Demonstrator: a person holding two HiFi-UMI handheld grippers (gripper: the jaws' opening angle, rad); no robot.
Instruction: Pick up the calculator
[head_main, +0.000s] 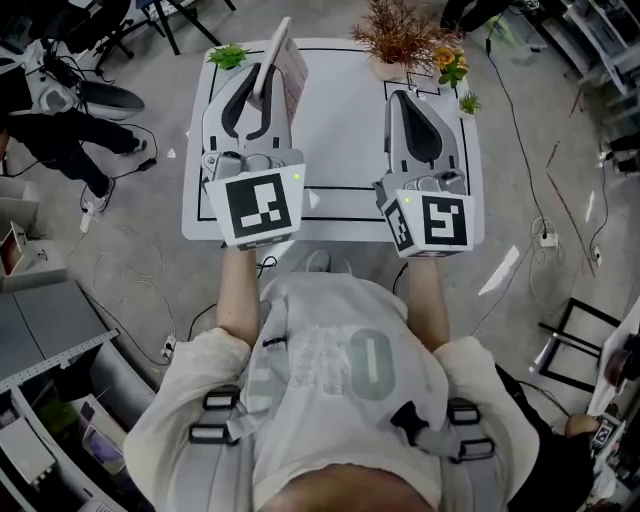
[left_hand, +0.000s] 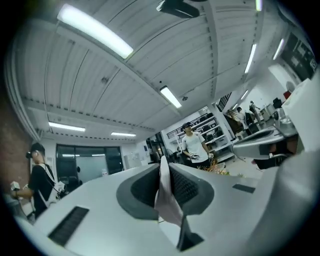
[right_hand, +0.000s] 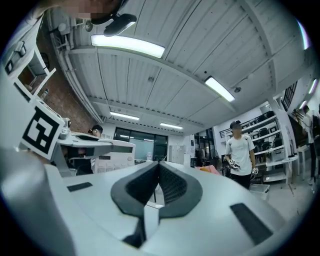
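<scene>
Left gripper view: my left gripper is clenched on the calculator by its thin edge, up over the table (right gripper pinched together, empty), so slim a bite it could twist free!

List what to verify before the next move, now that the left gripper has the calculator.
1. Left gripper shut on the calculator: ok, jaws clamp it edge-on.
2. Calculator lifted off the table: ok, it stands up out of the upward-pointing jaws.
3. Depth of hold: cannot tell, the jaws cover the part between the pads.
4. Right gripper free: ok, jaws together with nothing between them.
5. Clearance from the green plant at the table's far edge: cannot tell, the head view gives no height gap.
</scene>
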